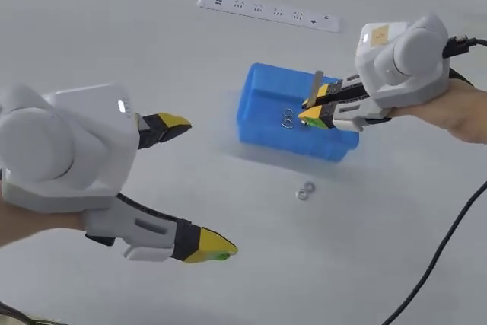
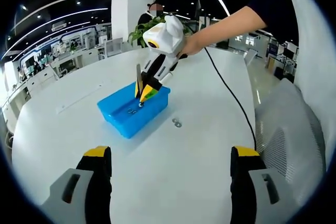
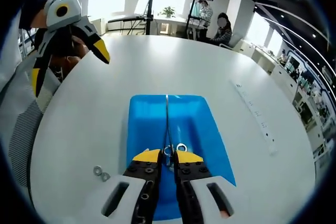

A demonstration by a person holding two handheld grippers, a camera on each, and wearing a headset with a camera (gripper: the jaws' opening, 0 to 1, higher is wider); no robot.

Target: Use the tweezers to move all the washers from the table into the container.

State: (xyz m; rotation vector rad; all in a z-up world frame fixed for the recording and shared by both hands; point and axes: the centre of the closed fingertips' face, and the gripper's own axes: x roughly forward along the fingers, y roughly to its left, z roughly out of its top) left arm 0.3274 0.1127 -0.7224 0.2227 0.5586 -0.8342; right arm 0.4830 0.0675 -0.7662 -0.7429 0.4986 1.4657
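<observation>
Entry: tweezers (image 3: 167, 119) at the blue container (image 1: 297, 146), two washers in, two out.
Nearest me, well short of the container, I hold the left gripper (image 1: 204, 186) with its jaws spread wide and nothing between them; I judge it is parked there to leave the working side free. Just off the container's near wall, the two loose washers (image 1: 305, 190) lie touching on the table (image 1: 114, 51), not yet collected. Over the container, my right gripper (image 1: 308, 110) has its jaws pressed together on the tweezers, which stand steeply with the tips down inside, presumably so a washer drops within the walls. Two washers (image 1: 287, 118) rest on the container's floor beside those tips; whether the tips grip one, I cannot tell. Beyond the container, a power strip (image 1: 266, 11) lies flat.
</observation>
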